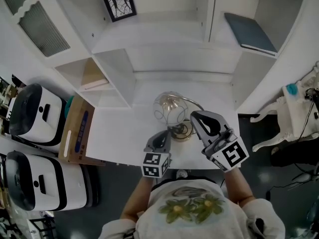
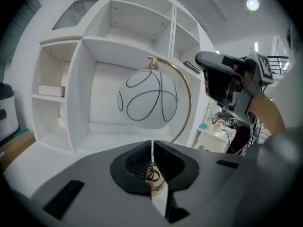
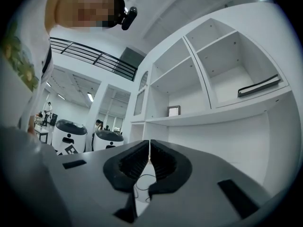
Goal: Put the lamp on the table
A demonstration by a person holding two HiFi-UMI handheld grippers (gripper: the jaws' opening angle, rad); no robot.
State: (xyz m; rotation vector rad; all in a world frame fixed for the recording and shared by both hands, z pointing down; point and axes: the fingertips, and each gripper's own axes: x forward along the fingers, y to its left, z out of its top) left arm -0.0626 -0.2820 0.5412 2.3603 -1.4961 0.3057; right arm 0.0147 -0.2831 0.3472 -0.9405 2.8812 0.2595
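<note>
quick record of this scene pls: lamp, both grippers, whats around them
lamp: glass globe hung from a gold arc, over the white desk; resting or lifted, cannot tell
left gripper: jaws closed on the lamp's gold base
right gripper: jaws together; thin black cord shows below them, grip on it unclear
shelves: framed picture up top, dark notebook at right
beside desk: cardboard box

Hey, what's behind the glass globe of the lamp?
In the left gripper view, the globe hangs in front of the white back wall of the shelf unit, in its wide middle recess. The patch of wall straight behind the globe cannot be made out.
</note>
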